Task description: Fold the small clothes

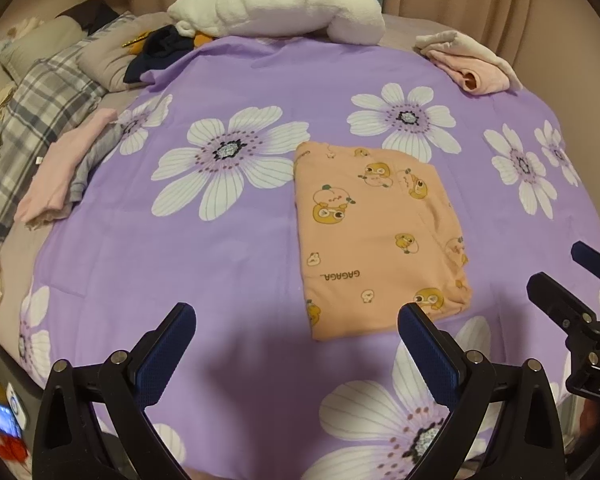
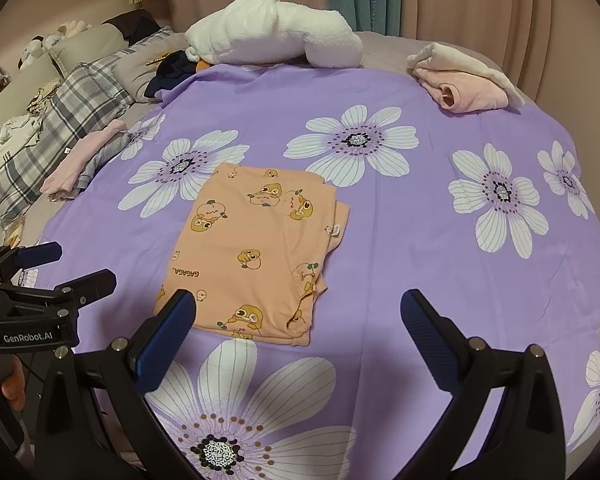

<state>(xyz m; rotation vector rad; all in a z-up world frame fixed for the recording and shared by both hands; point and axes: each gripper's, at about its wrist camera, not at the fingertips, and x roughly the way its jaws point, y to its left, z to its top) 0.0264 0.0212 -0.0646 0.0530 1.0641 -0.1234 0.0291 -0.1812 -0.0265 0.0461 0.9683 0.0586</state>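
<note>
Peach cotton printed with little cartoon ducks, the folded garment [image 1: 374, 236] lies flat on the purple flowered sheet [image 1: 236, 264] that covers the bed. Seen from the left wrist, it sits just ahead of the left tongs [image 1: 297, 324] and a bit to their right, its near edge close beside the right-hand blue pad but not touching it. The left tongs are spread wide with nothing between the pads. Further to their right the right tongs [image 1: 560, 272] poke in from the edge, black arms with blue tips, parted as well. Far ahead, at the back of the bed, a rolled white towel [image 1: 276, 10] rests on the sheet's far edge. Ahead and off to the right lies a crumpled pink and cream bundle [image 1: 470, 62]; to the left, a folded pink and grey pile [image 1: 66, 172] lies at the sheet's edge, beside a plaid pillow [image 1: 40, 120].

From the right wrist, the same peach garment [image 2: 248, 252] lies ahead of the right tongs [image 2: 299, 312] and to their left, its near corner right beside the left-hand pad; a small white label shows at its right-hand fold. These tongs too stand wide apart, holding nothing. The left tongs [image 2: 68, 266] come in from the left, also parted, hovering short of the garment's left edge. Beyond, the white towel [image 2: 274, 34] and the pink bundle [image 2: 462, 78] sit at the far side, well apart from the garment.
</note>
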